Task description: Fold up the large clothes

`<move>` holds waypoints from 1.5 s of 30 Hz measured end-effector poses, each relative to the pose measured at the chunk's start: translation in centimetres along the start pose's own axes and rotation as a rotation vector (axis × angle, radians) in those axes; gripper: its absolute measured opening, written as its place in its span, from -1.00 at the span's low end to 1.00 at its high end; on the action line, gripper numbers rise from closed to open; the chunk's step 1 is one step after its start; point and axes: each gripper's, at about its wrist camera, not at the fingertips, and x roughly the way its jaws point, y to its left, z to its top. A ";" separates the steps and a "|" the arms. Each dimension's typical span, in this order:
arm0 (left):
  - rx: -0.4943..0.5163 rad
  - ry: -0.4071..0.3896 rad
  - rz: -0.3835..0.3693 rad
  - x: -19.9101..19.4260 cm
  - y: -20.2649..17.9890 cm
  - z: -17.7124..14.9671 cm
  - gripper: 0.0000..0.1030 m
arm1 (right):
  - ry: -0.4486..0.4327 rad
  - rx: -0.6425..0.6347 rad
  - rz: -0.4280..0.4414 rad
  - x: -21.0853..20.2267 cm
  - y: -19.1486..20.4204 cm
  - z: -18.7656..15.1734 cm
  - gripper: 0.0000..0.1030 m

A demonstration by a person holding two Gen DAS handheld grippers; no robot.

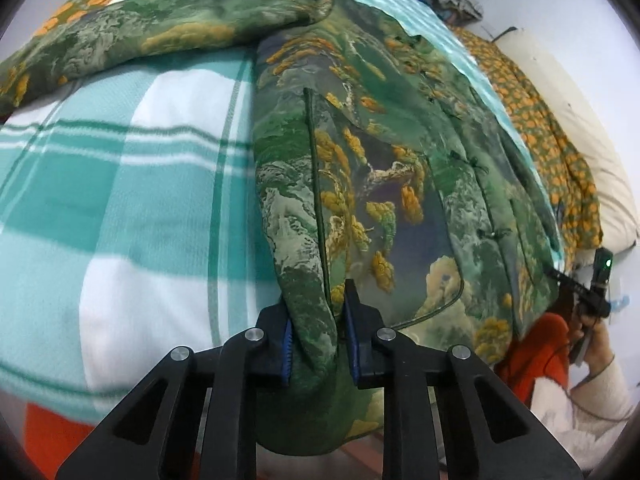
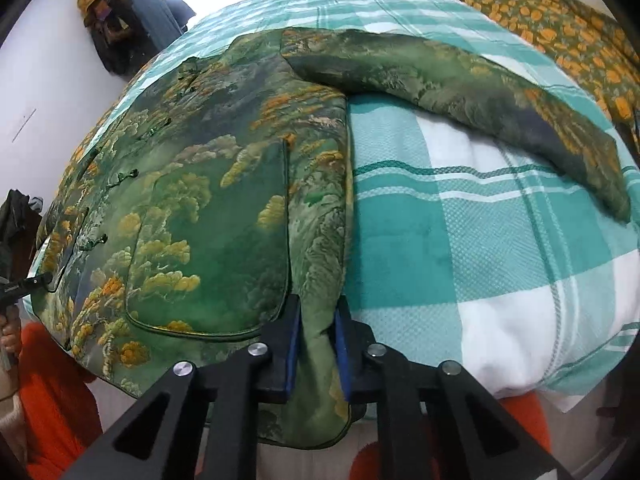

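A bed covered by a teal-and-white checked blanket (image 1: 120, 208) fills both views. Spread across it lies the green landscape-print jacket (image 1: 380, 168), padded, with gold trees and knot buttons down its front; its hem hangs over the near edge of the bed. One sleeve (image 2: 460, 88) reaches out sideways over the blanket from the shoulder, and in the left wrist view the other sleeve (image 1: 140, 36) does the same on the opposite side. An orange-flowered green quilt (image 2: 560, 20) is bunched along the far side of the bed, beside a white pillow (image 1: 600, 176). A curved patch pocket (image 2: 208, 240) edged in dark piping sits just inside the jacket's side seam. The left gripper (image 1: 318, 340) is clamped on one lower corner of the jacket, fabric pinched between its blue pads (image 1: 287, 344). The right gripper (image 2: 316, 344) is likewise closed on the opposite lower corner of the hem
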 end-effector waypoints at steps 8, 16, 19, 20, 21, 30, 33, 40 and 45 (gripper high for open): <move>0.002 -0.020 0.096 -0.7 0.8 0.7 -0.05 | 0.001 -0.017 -0.031 0.4 0.6 0.4 -0.60; 0.103 -0.218 0.126 -6.7 -4.5 5.5 0.55 | -0.221 0.216 0.003 -4.7 -5.8 4.1 0.12; 0.151 -0.268 0.086 -6.3 -7.7 7.6 0.69 | -0.268 0.421 0.049 -4.0 -10.9 5.9 0.14; 0.172 -0.279 0.080 -5.4 -9.0 8.3 0.71 | -0.278 0.508 0.064 -3.1 -12.8 6.3 0.14; 0.184 -0.283 0.084 -4.7 -9.9 8.6 0.71 | -0.283 0.593 0.073 -2.1 -14.5 6.5 0.14; 0.202 -0.123 0.057 4.5 -13.3 8.1 0.70 | -0.473 1.022 -0.005 1.7 -23.0 7.0 0.06; 0.212 -0.116 0.074 4.5 -13.4 8.0 0.70 | -0.521 0.912 -0.114 -0.1 -21.4 9.0 -0.67; 0.198 -0.151 0.054 4.0 -13.9 9.2 0.70 | -0.709 0.230 -0.192 -8.1 -4.8 15.6 -0.74; 0.239 -0.175 0.044 3.9 -15.7 9.8 0.70 | -0.682 -0.127 -0.126 -6.9 7.8 17.4 -0.75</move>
